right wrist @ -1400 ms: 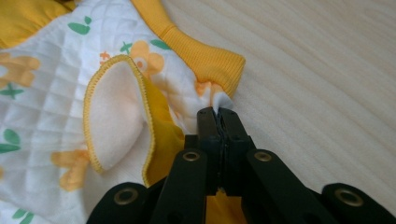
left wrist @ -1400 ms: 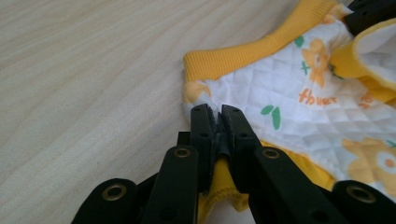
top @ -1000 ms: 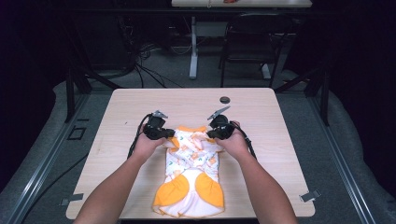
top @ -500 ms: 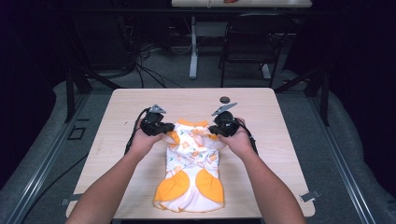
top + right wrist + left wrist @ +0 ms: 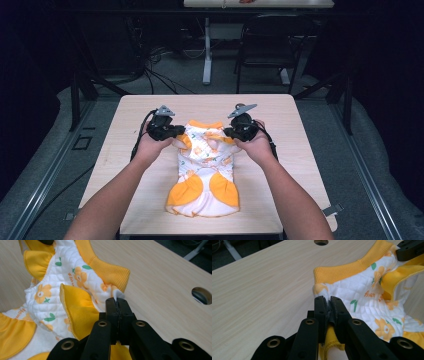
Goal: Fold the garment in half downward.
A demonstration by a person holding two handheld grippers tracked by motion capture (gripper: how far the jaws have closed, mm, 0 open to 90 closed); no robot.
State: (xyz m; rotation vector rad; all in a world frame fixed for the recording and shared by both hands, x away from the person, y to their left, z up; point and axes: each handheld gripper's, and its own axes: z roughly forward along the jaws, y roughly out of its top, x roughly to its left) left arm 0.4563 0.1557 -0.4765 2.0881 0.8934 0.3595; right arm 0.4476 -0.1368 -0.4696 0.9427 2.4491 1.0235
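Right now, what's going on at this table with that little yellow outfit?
A person holds a gripper in each hand. The left gripper and the right gripper are each clamped on an upper corner of a small white and yellow flowered garment, near its yellow collar band. Its lower part lies on the wooden table.

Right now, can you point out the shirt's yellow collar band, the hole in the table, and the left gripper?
Collar band (image 5: 342, 271), left gripper view, on the ribbed yellow strip.
Table hole (image 5: 201, 295), right gripper view, on the dark opening.
Left gripper (image 5: 329, 301), left gripper view, between the tips clamped on the shirt (image 5: 364, 300), point on white quilting.
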